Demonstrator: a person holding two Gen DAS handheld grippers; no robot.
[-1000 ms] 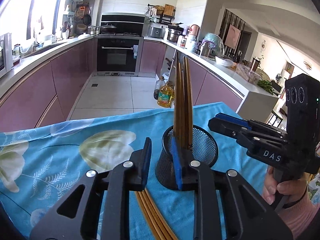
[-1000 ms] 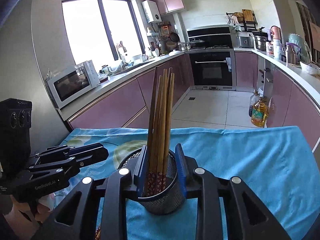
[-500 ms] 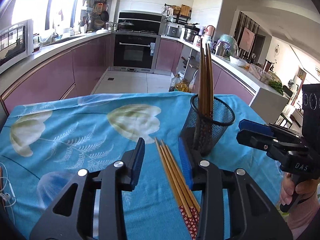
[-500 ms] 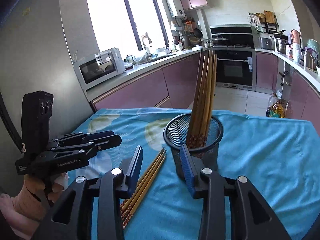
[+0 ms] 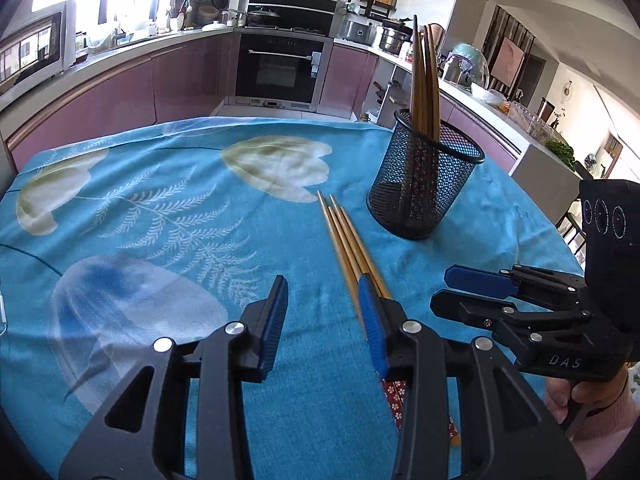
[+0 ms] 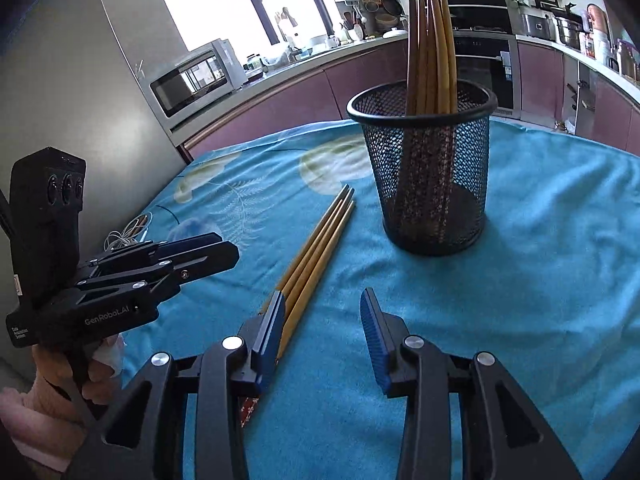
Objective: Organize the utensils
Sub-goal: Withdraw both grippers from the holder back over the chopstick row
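Note:
A black mesh cup (image 5: 424,184) (image 6: 428,176) stands upright on the blue flowered tablecloth (image 5: 180,208) with several brown chopsticks (image 5: 424,76) (image 6: 432,40) standing in it. Three more chopsticks (image 5: 344,232) (image 6: 320,248) lie side by side on the cloth, just left of the cup. My left gripper (image 5: 323,300) (image 6: 230,248) hovers open over their near ends, which pass under its right finger, with nothing between the pads. My right gripper (image 6: 323,308) (image 5: 440,290) is open too, and the chopsticks run beneath its left finger.
A coiled white cable (image 6: 128,232) lies near the table's left edge. Beyond the table's far edge are purple kitchen cabinets, a microwave (image 6: 192,80) and an oven (image 5: 280,68). A person's hand (image 5: 588,400) holds each gripper's handle.
Both grippers have drawn back from the mesh cup and sunk toward the cloth, and their jaws stand wider. The lying chopsticks are now right under the fingertips.

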